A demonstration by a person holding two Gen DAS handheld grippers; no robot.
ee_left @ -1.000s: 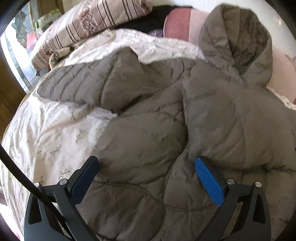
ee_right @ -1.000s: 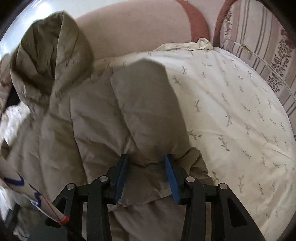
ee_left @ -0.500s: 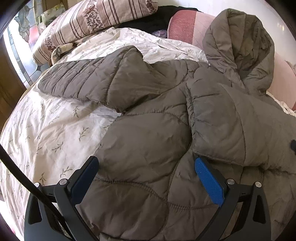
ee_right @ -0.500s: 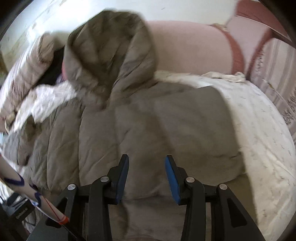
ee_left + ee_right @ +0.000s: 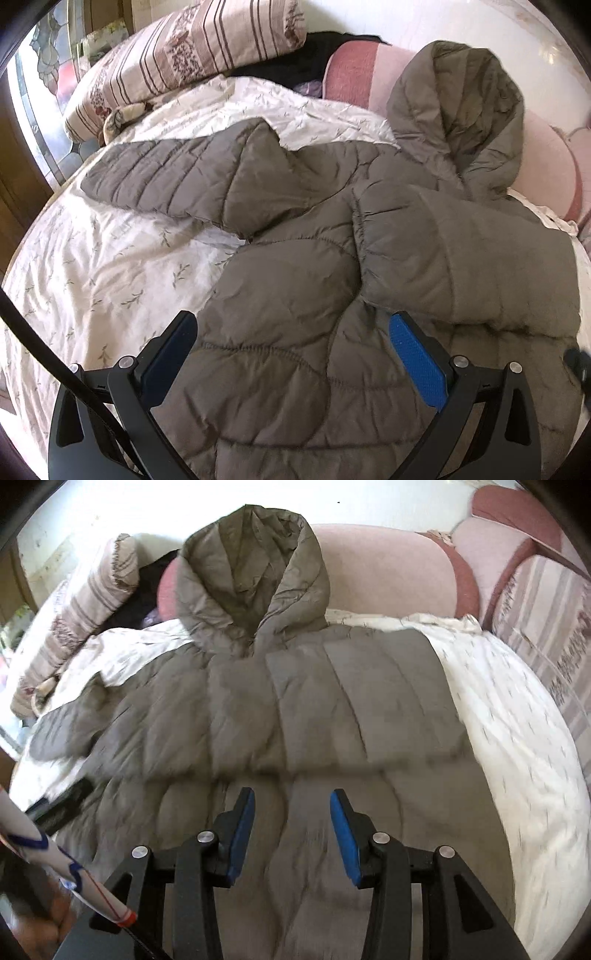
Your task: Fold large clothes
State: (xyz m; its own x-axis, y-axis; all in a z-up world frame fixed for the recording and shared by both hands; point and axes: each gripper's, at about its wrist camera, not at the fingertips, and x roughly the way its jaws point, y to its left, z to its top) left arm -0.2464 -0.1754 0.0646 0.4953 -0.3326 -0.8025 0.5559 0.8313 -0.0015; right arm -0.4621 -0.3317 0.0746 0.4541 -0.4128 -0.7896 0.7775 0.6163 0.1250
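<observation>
A grey-brown quilted hooded jacket lies front up on the bed. Its hood leans against the pink headboard. One sleeve stretches out to the left over the sheet. The other sleeve is folded across the chest. My left gripper hangs wide open above the jacket's lower left body and touches no cloth. My right gripper hovers over the lower middle of the jacket, its blue pads apart with nothing between them.
The bed sheet is white with small sprigs. A striped pillow and a dark garment lie at the far left, another striped pillow at the right. The padded pink headboard closes the far side.
The right gripper let go of the sleeve, swung left and pulled back; the sleeve now lies folded across the chest. The left gripper rose a little, still open.
</observation>
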